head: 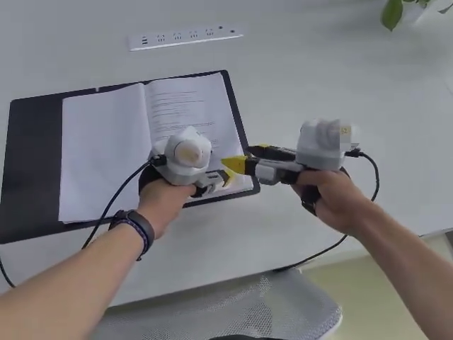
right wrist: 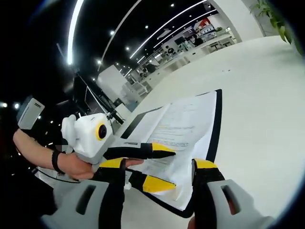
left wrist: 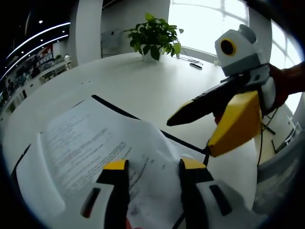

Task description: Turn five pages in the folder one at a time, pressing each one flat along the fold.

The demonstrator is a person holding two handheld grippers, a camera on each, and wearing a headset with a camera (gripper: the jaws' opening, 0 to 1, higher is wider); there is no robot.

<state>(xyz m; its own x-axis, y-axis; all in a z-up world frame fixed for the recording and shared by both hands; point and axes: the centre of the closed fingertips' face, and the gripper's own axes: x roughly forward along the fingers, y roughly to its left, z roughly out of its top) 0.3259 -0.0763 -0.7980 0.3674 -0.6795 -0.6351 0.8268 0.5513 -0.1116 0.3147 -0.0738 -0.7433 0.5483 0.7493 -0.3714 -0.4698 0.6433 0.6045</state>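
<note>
Your left gripper (left wrist: 153, 165), jaws spread, straddles a bulging page (left wrist: 143, 138) corner that the head view hides, while your right gripper (right wrist: 159, 164), also spread and empty, points at the open folder (head: 28, 177) on the table (head: 318, 78).

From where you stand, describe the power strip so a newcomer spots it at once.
Start at the black folder lying open on the white table. Just beyond its far edge lies the power strip, long, white and flat, the one thing with a row of sockets.
</note>
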